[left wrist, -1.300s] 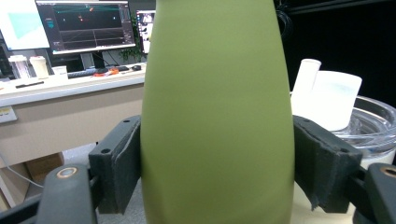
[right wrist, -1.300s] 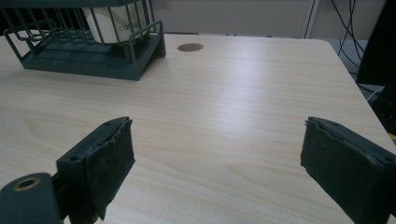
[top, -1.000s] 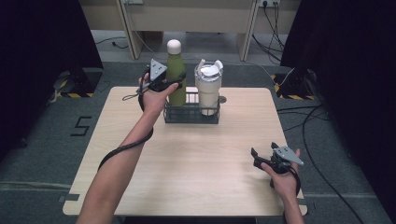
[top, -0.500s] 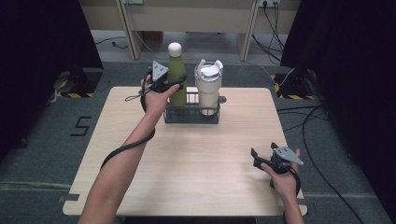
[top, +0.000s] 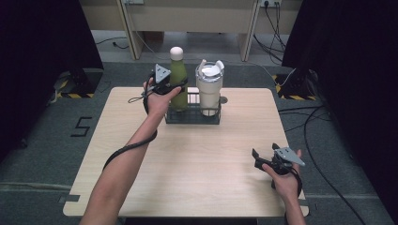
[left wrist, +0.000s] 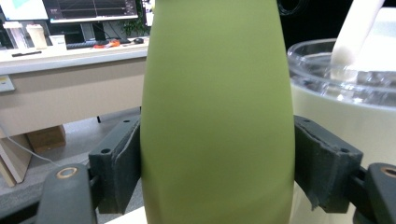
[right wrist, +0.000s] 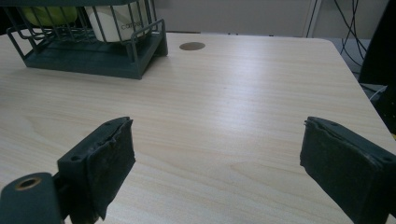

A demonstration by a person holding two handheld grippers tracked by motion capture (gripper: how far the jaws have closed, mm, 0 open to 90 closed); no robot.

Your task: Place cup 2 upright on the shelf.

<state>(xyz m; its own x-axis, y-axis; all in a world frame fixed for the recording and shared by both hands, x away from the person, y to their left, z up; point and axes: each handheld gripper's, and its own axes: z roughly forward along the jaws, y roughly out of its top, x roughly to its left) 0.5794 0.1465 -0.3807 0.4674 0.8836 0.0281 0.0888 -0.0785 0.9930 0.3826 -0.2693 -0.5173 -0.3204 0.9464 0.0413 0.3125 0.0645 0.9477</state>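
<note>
A green bottle [top: 178, 82] with a cream cap stands in a dark wire rack [top: 192, 116] at the table's far middle. My left gripper [top: 174, 86] is shut on the bottle's body; in the left gripper view both pads [left wrist: 122, 165] press the green bottle [left wrist: 217, 116] from either side. A cream tumbler [top: 209, 91] with a clear lid stands beside it in the same rack, and the tumbler [left wrist: 345, 93] shows at the right of the left gripper view. My right gripper [top: 264, 157] rests open near the table's front right, nothing between its jaws; the right gripper [right wrist: 215, 163] looks across bare wood toward the rack [right wrist: 88, 51].
The light wooden table [top: 187, 164] has a round grommet [right wrist: 192, 46] just right of the rack. A long desk [top: 187, 9] stands beyond the table, with cables on the floor at the right. A trailing cable [top: 124, 150] runs along the left forearm.
The green bottle and my left gripper have edged slightly upward in the rack. The right gripper has stayed put.
</note>
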